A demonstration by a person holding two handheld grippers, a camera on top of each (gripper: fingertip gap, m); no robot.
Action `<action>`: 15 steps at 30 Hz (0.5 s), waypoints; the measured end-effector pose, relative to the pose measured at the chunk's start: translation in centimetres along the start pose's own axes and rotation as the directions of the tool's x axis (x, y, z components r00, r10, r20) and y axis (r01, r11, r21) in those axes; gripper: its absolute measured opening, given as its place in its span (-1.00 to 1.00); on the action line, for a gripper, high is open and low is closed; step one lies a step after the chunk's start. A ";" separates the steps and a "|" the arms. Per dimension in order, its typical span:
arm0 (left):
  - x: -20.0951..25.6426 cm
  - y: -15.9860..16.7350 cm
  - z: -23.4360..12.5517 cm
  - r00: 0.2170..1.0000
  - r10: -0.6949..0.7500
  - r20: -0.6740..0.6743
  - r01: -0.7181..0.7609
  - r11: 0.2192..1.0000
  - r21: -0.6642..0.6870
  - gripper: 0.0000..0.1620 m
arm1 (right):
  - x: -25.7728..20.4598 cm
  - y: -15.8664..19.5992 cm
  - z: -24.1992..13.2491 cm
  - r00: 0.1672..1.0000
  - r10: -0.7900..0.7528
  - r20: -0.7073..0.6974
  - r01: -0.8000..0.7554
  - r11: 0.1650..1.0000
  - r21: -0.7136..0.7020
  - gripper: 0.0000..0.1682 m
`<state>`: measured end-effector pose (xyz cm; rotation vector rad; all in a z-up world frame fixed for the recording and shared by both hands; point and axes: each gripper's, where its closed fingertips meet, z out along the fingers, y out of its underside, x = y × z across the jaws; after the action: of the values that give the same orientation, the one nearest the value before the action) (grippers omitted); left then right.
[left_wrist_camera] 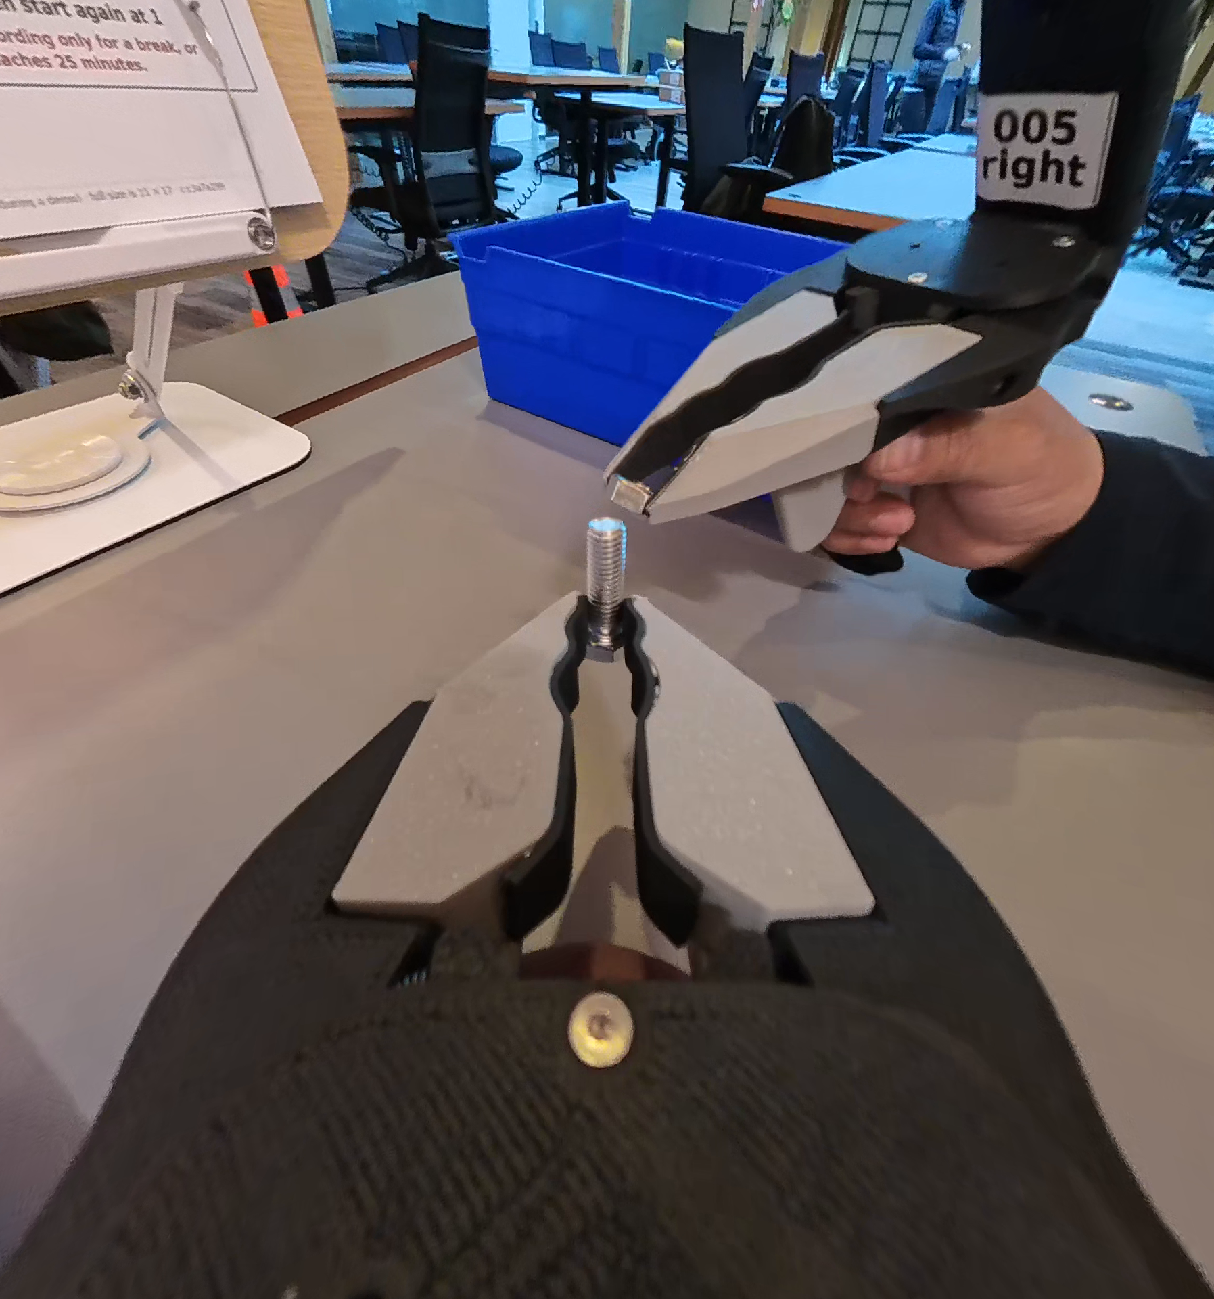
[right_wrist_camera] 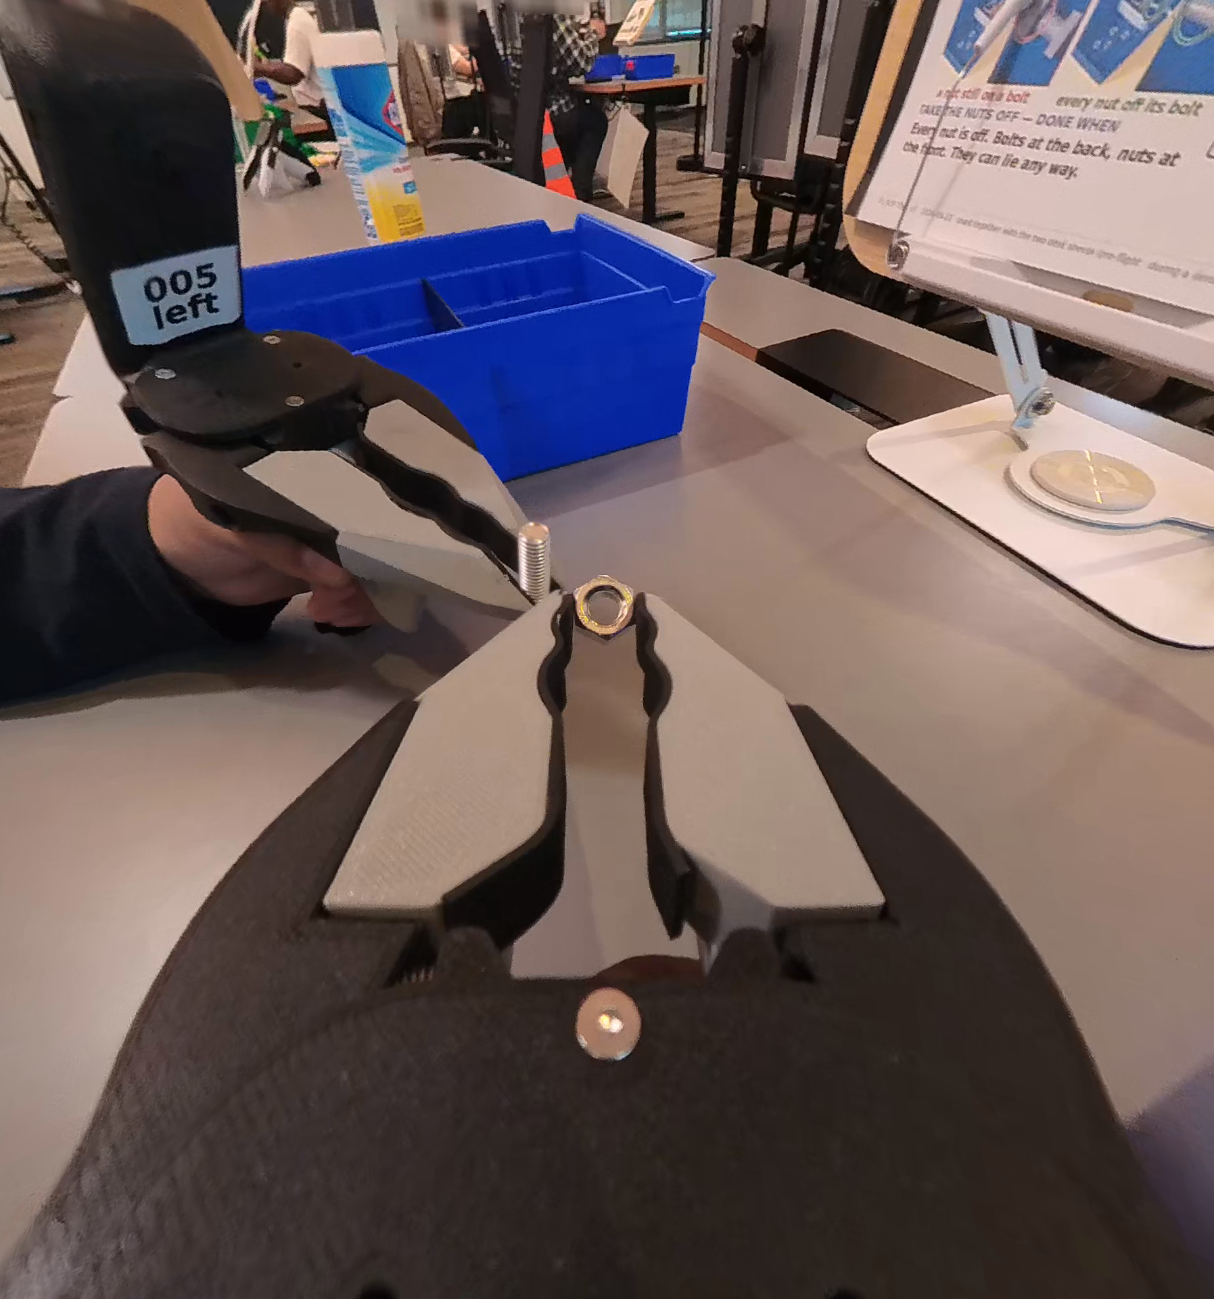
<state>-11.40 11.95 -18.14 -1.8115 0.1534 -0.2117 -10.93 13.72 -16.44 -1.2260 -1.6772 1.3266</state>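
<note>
Nearby, grey table (left_wrist_camera: 238, 703) bears blue bin (left_wrist_camera: 590, 330); left hand-held gripper (left_wrist_camera: 602, 618) pinches bolt (left_wrist_camera: 605, 555), right hand-held gripper (right_wrist_camera: 602, 618) nut (right_wrist_camera: 602, 606).

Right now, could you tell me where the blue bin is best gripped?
Grip the blue bin by its near wall's top rim, coming from above: the bin stands upright and open-topped, so one finger can drop inside. Both grippers are occupied, though.

Grey fingers with black inner pads and ribbed black bodies are seen on the left gripper (left_wrist_camera: 602, 625) and right gripper (right_wrist_camera: 602, 613), a silver bolt (left_wrist_camera: 605, 562) and silver nut (right_wrist_camera: 602, 609) between them, a blue bin (right_wrist_camera: 519, 351) beyond, on a grey table (left_wrist_camera: 309, 668).
</note>
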 end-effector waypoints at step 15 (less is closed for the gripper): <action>0.8 0.1 0.4 0.996 0.093 0.009 -0.093 0.996 -0.006 -0.92 | -1.3 -1.9 -1.5 0.987 -0.158 -0.014 0.158 0.987 0.005 -0.83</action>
<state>-10.49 12.14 -18.31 -1.8061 0.2316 -0.1374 -9.64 12.94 -14.16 -1.0726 -1.7217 1.2238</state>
